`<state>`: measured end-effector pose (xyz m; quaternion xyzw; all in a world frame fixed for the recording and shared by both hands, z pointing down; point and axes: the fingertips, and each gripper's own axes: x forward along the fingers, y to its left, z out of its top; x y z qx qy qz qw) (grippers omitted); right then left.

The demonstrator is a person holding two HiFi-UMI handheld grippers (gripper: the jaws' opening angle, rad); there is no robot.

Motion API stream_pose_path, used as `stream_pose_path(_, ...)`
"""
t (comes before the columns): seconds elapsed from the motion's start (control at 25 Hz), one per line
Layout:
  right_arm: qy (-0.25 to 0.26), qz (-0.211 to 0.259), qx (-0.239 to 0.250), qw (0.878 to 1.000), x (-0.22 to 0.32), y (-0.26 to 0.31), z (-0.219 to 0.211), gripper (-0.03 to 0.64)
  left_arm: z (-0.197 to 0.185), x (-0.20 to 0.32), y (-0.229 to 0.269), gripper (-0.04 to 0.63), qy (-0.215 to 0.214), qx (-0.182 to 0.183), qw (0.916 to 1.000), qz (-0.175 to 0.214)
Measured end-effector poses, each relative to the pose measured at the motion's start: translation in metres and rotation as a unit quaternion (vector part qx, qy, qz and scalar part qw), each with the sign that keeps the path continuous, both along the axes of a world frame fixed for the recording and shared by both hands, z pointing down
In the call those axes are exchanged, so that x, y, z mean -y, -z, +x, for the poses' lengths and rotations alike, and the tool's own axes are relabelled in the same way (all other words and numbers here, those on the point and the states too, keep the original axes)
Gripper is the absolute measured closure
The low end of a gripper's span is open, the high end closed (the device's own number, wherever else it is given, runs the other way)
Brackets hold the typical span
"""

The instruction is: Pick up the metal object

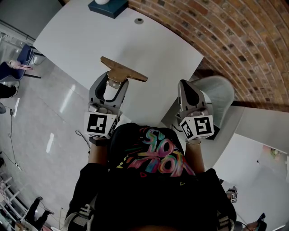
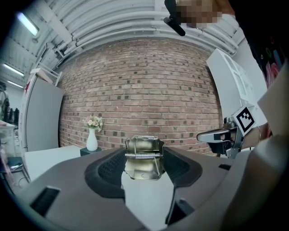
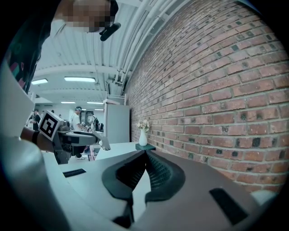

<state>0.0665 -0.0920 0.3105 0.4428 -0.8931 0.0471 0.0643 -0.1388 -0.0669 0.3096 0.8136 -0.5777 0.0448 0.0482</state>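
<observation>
The metal object [image 1: 124, 70] is a brass-coloured clip with a flat bar and a wire spring, lying over the white table [image 1: 153, 49]. In the left gripper view the metal object [image 2: 143, 155] fills the gap between the jaws, and both dark pads touch its sides. My left gripper [image 1: 114, 80] is shut on its stem. Off to the right, near the table's edge, my right gripper [image 1: 184, 85] has its jaws together with nothing in them; its own view shows the right gripper [image 3: 144, 153] with its tips meeting.
A white vase of flowers [image 2: 92, 135] stands on a dark teal box [image 1: 107, 5] at the table's far end. A small round cap [image 1: 139, 20] sits in the tabletop. A brick wall [image 1: 235, 40] runs close on the right, with a grey chair [image 1: 219, 92] beside the table's edge.
</observation>
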Motion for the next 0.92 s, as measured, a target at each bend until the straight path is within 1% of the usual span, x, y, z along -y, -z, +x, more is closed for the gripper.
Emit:
stream_pose_path(0.16, -0.001, 0.000, 0.001, 1.000, -0.0001, -0.0015, 0.0010, 0.601, 0.0029, 0.0011, -0.0011, 0.322, -0.006, 0.004, 1.0000, 0.001)
stream_pose_path(0.32, -0.003, 0.002, 0.000, 1.000, -0.0004, -0.0025, 0.0013, 0.601, 0.0029, 0.0025, -0.0011, 0.324, -0.004, -0.006, 1.0000, 0.006)
stream_pose_path(0.4, -0.004, 0.000, 0.000, 1.000, 0.0014, -0.0020, 0.0029, 0.601, 0.0048, 0.0039, -0.0027, 0.324, -0.006, -0.004, 1.0000, 0.003)
stream_pose_path(0.52, -0.004, 0.000, -0.001, 1.000, 0.0006, -0.0022, 0.0023, 0.601, 0.0045, 0.0047, 0.0013, 0.324, -0.003, -0.012, 0.9999, 0.010)
stream_pose_path(0.72, -0.002, 0.005, -0.003, 1.000, -0.0041, -0.0024, -0.0007, 0.601, 0.0008, -0.0010, -0.0024, 0.325, -0.010, 0.002, 0.9999, 0.003)
stream_pose_path(0.92, -0.008, 0.003, -0.002, 1.000, -0.0021, -0.0005, 0.0008, 0.601, -0.0037, 0.0017, -0.0028, 0.325, 0.000, -0.013, 0.9999, -0.002)
